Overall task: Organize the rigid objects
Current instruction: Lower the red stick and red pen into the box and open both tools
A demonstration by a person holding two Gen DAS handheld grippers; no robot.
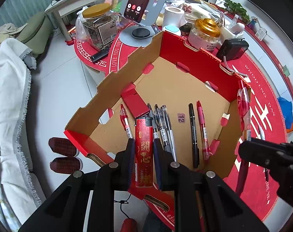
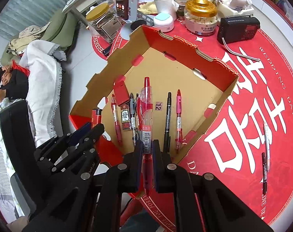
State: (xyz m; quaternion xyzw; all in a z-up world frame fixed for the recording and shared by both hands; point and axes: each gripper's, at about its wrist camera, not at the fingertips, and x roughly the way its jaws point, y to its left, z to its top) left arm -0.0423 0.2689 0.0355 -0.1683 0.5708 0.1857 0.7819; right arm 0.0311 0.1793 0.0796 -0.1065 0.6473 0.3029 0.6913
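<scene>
Fingers: left gripper (image 1: 143,145) clamped on a red lighter (image 1: 143,150), one pad (image 1: 130,154) on each long side. Lighter upright along the fingers, black metal top pointing fwd, gold characters on the body. Right gripper (image 2: 147,150) clamped on a clear-barrel red pen (image 2: 146,123), "0.5" label and barcode just ahead of the pads, red clicker end fwd, tip back between the fingers.

Both items held above the near part of a cardboard tray (image 1: 177,89): red outside, brown inside, notched rim, "12" sticker on the floor. On the tray floor ahead of the left fingers: red flat box (image 1: 135,104), a red pen to its left, several dark/clear pens bunched just right of the lighter. Further right, apart from the bunch: black marker (image 1: 193,133) and pink pen (image 1: 202,129), lying side by side.

Surface: round red mat (image 2: 243,96), white characters, "WEDDING DAY". Two pens (image 2: 266,154) lie on the mat, well right of the right fingers, outside the tray. Beyond the tray's far wall: gold-lid jar (image 2: 201,17), black radio (image 2: 238,30), phone on stand (image 1: 141,0).

Room to move: tray floor bare ahead past the pens, far half open. Tray near rim sits just under both grippers.
</scene>
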